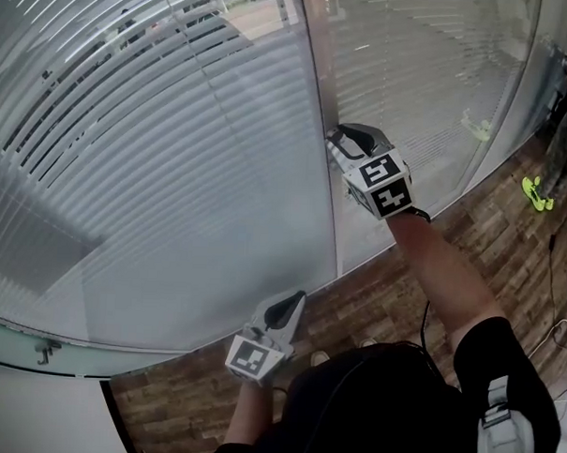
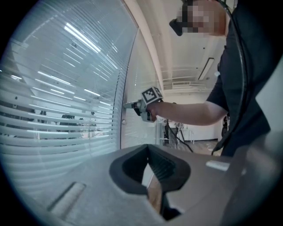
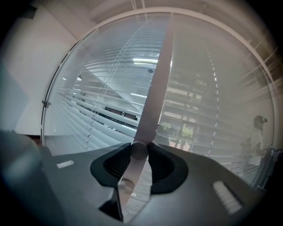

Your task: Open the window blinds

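The window blinds [image 1: 155, 159] hang behind glass, and their slats are tilted enough to show the outside through the upper left. A metal mullion [image 1: 317, 72] separates the two panes. My right gripper [image 1: 336, 137] reaches level to this mullion and is shut on a small round knob [image 3: 138, 150], which sits between its fingertips. The left gripper view shows that right gripper [image 2: 128, 105] from the side, against the frame. My left gripper [image 1: 294, 301] hangs low by the bottom of the left pane, its jaws shut with nothing between them.
Wood-pattern floor [image 1: 383, 300] runs along the foot of the window. A second blind panel [image 1: 431, 77] fills the right pane. A person in bright green shoes [image 1: 538, 193] stands at the far right. A small metal bracket [image 1: 43, 351] sits on the lower-left glass edge.
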Demonstrator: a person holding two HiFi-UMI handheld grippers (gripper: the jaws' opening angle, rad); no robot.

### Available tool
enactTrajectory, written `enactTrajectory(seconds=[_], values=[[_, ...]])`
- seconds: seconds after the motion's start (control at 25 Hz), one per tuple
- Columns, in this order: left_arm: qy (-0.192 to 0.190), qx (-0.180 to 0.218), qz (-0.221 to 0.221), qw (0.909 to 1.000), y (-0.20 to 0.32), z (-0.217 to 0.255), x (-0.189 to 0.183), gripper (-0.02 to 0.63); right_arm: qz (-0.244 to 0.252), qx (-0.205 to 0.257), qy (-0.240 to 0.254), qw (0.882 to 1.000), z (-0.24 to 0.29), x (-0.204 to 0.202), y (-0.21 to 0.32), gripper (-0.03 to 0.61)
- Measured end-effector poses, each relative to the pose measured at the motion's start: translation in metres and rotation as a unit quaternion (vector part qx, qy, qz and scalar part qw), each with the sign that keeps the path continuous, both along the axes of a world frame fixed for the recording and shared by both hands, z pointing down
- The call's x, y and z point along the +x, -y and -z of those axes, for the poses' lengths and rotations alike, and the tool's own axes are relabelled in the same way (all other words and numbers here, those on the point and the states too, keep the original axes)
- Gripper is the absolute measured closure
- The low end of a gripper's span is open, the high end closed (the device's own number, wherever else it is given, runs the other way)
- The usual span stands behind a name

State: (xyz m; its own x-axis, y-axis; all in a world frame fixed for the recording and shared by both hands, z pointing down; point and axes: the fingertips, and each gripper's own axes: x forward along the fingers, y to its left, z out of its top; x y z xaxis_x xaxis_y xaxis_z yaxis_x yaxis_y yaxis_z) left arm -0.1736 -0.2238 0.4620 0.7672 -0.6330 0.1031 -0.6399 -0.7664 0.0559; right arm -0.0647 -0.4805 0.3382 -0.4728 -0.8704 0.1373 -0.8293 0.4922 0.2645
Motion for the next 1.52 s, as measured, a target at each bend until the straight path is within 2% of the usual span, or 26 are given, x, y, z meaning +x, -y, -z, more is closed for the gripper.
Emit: enactTrajectory(seconds=[0.16, 0.32, 0.56, 0.76, 1.36, 1.52], values=[[0.001, -0.002, -0.005, 1.0000, 0.0001, -0.0020, 0.0014, 0.609, 0.000, -0.018, 0.051, 0.999, -0.0031, 0.0038, 0.0022, 0.449], [-0.001, -0.001, -0.005, 1.0000, 0.0002, -0.0014, 0.0009, 0.609, 0.003, -0.045, 0.120, 0.992, -0.0018, 0.0045, 0.0020, 0.449], [-0.002, -0.001, -0.005, 1.0000, -0.0001, -0.0015, 0.0014, 0.609, 0.000, -0.056, 0.152, 0.987, -0.0005, 0.0053, 0.0022, 0.449], [-0.003, 0.001, -0.008, 1.0000, -0.0022, 0.0003, 0.0037, 0.609, 0.006, -0.083, 0.220, 0.972, 0.0021, 0.0060, 0.0012, 0.448], [0.000, -0.006, -0.007, 1.0000, -0.0034, -0.0011, 0.0053, 0.609, 0.005, -0.072, 0.205, 0.976, 0.0015, 0.0061, 0.0027, 0.446], [-0.002, -0.009, -0.002, 1.0000, -0.0043, 0.0005, 0.0018, 0.609, 0.000, -0.056, 0.172, 0.984, 0.0015, 0.0060, 0.0028, 0.446]])
